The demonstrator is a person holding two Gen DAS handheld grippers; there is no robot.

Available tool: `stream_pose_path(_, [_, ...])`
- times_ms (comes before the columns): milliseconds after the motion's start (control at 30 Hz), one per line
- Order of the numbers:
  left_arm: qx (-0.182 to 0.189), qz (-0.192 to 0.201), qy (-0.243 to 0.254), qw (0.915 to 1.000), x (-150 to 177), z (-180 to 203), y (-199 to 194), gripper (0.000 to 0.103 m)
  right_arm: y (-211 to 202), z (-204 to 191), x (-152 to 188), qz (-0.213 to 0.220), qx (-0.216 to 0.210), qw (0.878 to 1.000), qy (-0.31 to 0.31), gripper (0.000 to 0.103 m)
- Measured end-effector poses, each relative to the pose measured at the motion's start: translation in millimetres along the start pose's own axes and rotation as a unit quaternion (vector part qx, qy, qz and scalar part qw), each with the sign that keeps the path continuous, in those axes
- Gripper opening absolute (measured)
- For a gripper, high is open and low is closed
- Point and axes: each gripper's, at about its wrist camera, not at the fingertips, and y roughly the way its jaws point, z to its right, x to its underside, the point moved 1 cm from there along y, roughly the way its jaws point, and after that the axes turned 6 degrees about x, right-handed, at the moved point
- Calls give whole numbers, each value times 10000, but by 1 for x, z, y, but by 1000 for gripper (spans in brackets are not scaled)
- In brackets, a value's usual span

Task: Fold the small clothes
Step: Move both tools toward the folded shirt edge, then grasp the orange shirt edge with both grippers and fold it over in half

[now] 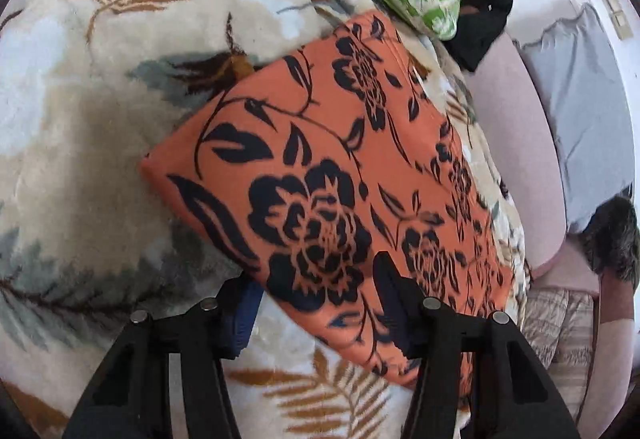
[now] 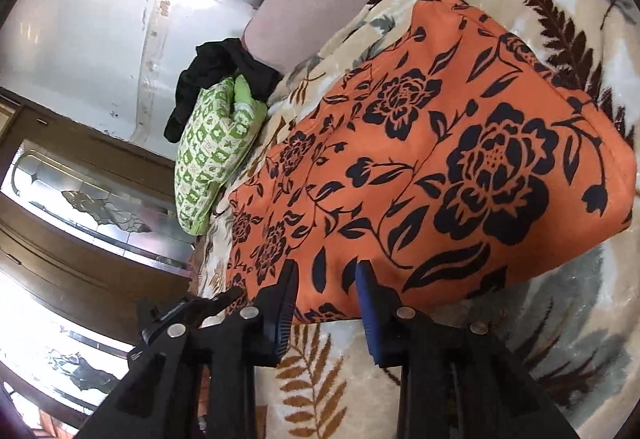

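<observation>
Your orange floral garment lies flat on the leaf-print blanket, long axis running from lower centre toward upper right. Both grippers sit at its near edge, left gripper and right gripper spread apart, straddling the hem.

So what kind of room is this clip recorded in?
Most likely a bedroom at home. The orange floral garment lies on a plush leaf-print blanket spread over a bed, with a grey pillow by the wall and a wooden cabinet with etched glass doors alongside.
</observation>
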Motion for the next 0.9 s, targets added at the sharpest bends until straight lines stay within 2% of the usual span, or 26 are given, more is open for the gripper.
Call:
stream_pose_path(67, [119, 121, -224, 9996, -3, -2, 3, 55, -3, -3, -1, 49, 5, 9999, -103, 32])
stream_pose_path(200, [221, 329, -311, 9987, -11, 2, 6, 55, -1, -3, -1, 33, 25, 9999, -147, 32])
stream_pose_path(267, [176, 386, -235, 9988, -14, 5, 11, 42, 1, -1, -2, 31, 72, 9999, -115, 32])
stream_pose_path(333, [190, 462, -135, 9987, -14, 8, 12, 24, 2, 2, -4, 37, 91, 9999, -67, 32])
stream_pose_path(467, [48, 663, 468, 9967, -12, 32, 4, 19, 1, 8, -5, 102, 267, 9996, -18, 31])
stream_pose_path(567, [-30, 865, 1101, 9901, -9, 69, -8, 17, -7, 19, -9, 205, 199, 9993, 233, 31])
stream_pose_path(700, [-83, 1027, 2070, 9729, 9, 131, -19, 16, -27, 36, -16, 482, 158, 9972, 558, 31])
stream_pose_path(800, [-101, 997, 2856, 9531, 38, 184, -18, 16, -44, 50, -22, 699, 103, 9940, 834, 32])
stream_pose_path(900, [-108, 870, 3609, 9285, 80, 228, -6, 15, -67, 73, -30, 977, 74, 9879, 1206, 32])
